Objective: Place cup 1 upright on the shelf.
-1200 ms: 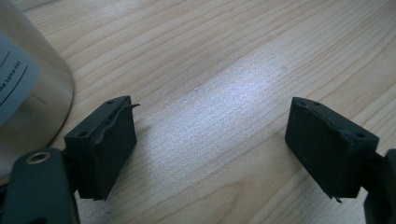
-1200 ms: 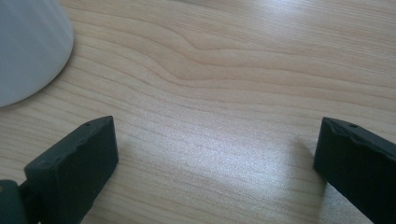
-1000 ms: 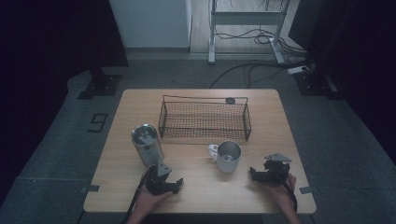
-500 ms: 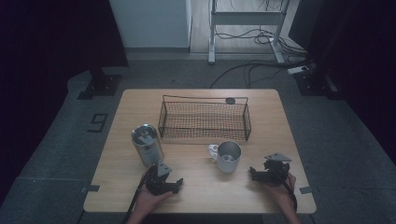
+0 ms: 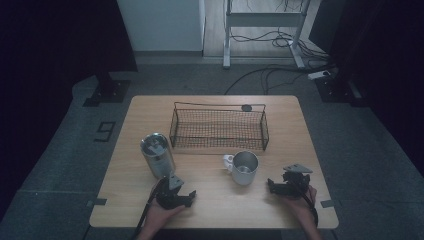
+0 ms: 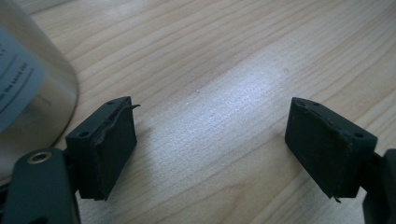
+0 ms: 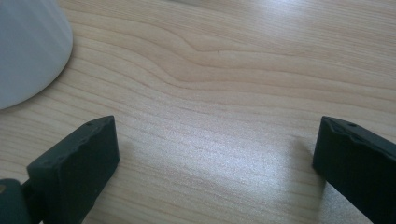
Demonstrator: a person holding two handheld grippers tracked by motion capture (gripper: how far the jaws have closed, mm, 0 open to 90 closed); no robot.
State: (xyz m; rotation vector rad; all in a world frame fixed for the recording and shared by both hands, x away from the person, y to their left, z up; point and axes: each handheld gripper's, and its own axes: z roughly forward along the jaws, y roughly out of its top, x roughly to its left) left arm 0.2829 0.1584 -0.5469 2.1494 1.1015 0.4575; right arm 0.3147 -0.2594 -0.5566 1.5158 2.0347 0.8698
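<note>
My left gripper (image 5: 186, 195) rests low on the wooden table (image 5: 210, 205) near its front edge, held by a hand. In the left gripper view its jaws stand apart over bare wood (image 6: 210, 126), open and holding nothing. A steel canister (image 5: 157, 155) stands just behind it, its wall (image 6: 28, 70) close to one jaw. My right gripper (image 5: 274, 186) lies at the front right, also in a hand. Its jaws are wide apart (image 7: 215, 140) with nothing between them. A white mug with a metal inside (image 5: 245, 167) stands to its left, and the mug's side (image 7: 28, 46) is close by.
A black wire basket (image 5: 218, 129) stands across the middle of the table, behind the canister and mug. A small dark round thing (image 5: 246, 107) lies behind the basket. Bare wood stretches between the two grippers at the front.
</note>
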